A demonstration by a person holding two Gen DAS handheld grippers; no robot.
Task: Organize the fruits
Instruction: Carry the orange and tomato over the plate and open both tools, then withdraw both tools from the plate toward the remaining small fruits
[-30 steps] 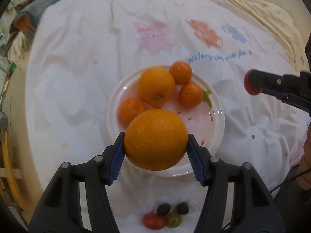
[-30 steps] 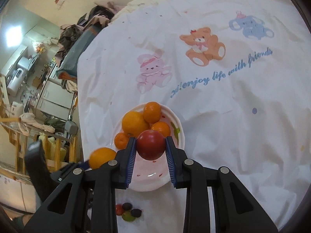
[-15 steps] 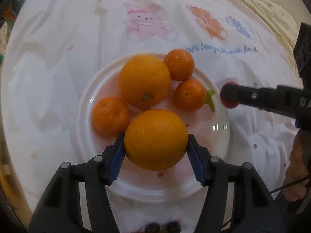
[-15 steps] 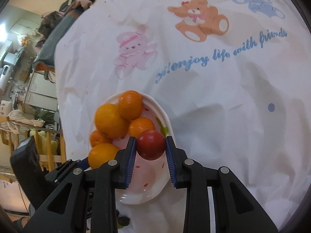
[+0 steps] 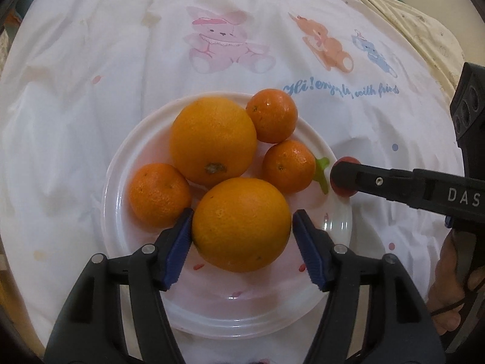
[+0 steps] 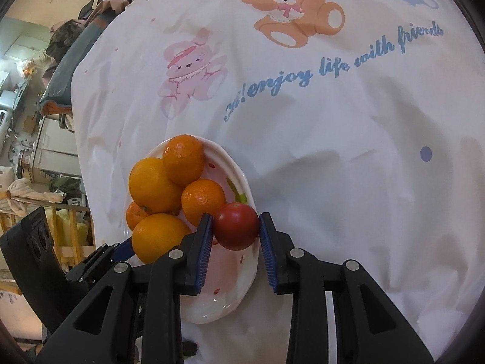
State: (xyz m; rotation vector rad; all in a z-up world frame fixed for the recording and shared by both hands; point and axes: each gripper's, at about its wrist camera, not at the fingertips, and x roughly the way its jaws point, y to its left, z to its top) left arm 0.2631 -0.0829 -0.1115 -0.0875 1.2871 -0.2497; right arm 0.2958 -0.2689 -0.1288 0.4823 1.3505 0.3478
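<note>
Fruit gathers on a round white plate [image 5: 242,315] set on a surface draped in a white cloth printed with cartoon animals [image 5: 91,91]. The left tool [image 5: 241,213] points steeply down over the plate's near half. Its jaws have just been opening at a middling width around a large round orange [image 5: 242,224], which sits on the plate between the blue pads; the right pad stands a hair off the peel. Behind it lie a second large orange [image 5: 212,139], touching it, and three small mandarins: one at the left [image 5: 159,195], one at the far rim [image 5: 271,115], one on the right [image 5: 288,165]. The right tool [image 6: 235,216], held by a hand [image 5: 448,288] at the frame's edge, reaches in from the right with narrow jaws on a small red tomato [image 6: 235,226]. Those jaws have just been opening slightly, yet both pads appear to touch the fruit, which hangs over the plate's right rim, just beside the right-hand mandarin.
</note>
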